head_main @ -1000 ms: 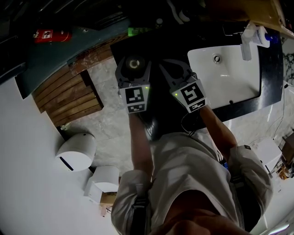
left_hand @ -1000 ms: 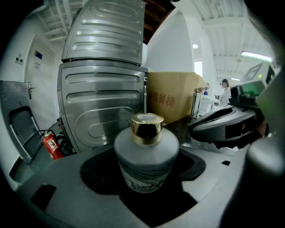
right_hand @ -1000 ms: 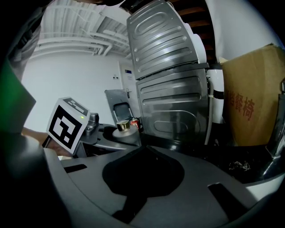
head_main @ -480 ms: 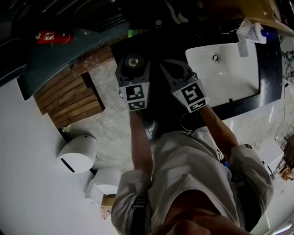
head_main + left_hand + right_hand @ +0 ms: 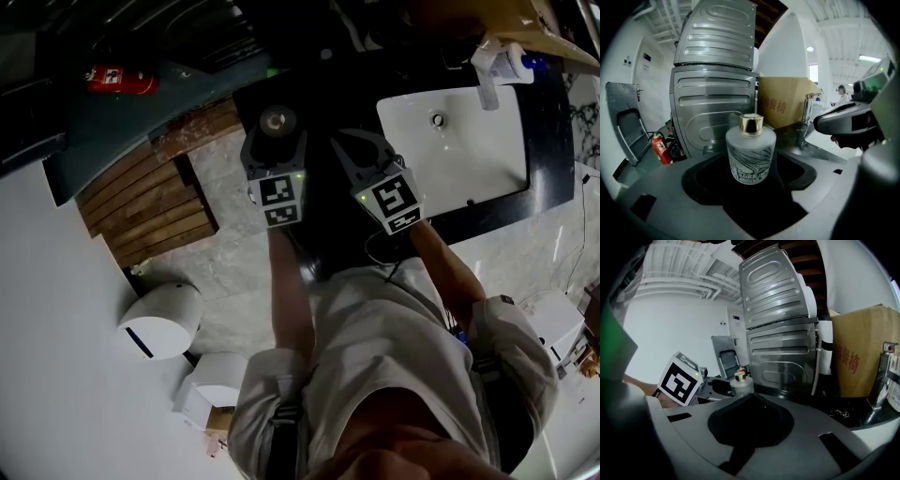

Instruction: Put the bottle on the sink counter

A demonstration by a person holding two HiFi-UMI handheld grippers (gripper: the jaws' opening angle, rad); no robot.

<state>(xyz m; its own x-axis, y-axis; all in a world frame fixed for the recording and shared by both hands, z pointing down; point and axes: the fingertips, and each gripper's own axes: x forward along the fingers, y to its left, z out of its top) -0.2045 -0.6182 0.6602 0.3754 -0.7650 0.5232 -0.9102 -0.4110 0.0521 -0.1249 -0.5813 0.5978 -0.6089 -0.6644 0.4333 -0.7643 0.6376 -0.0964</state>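
Both grippers sit slightly farther along the counter (image 5: 548, 141) than a second ago; grip unchanged. Left gripper (image 5: 274, 139) is clamped on the bottle (image 5: 274, 121), which is over the counter's left end, left of the white sink basin (image 5: 469, 164). Can't tell if its base touches the counter. Right gripper (image 5: 358, 152) is just beside it on the right, jaws closed together with nothing between them.

Bottle: frosted glass, gold cap on, dark line drawing on the wall. Contents not readable through the frosting.

Head view only shows the cap from above. Left gripper view gives the bottle's full side, upright between the pads, plus a cardboard box (image 5: 785, 105) and chrome faucet (image 5: 806, 119) behind it. Right gripper view shows the bottle from its right, small, next to the left marker cube (image 5: 679, 378). Fire extinguisher (image 5: 122, 80) is far left.
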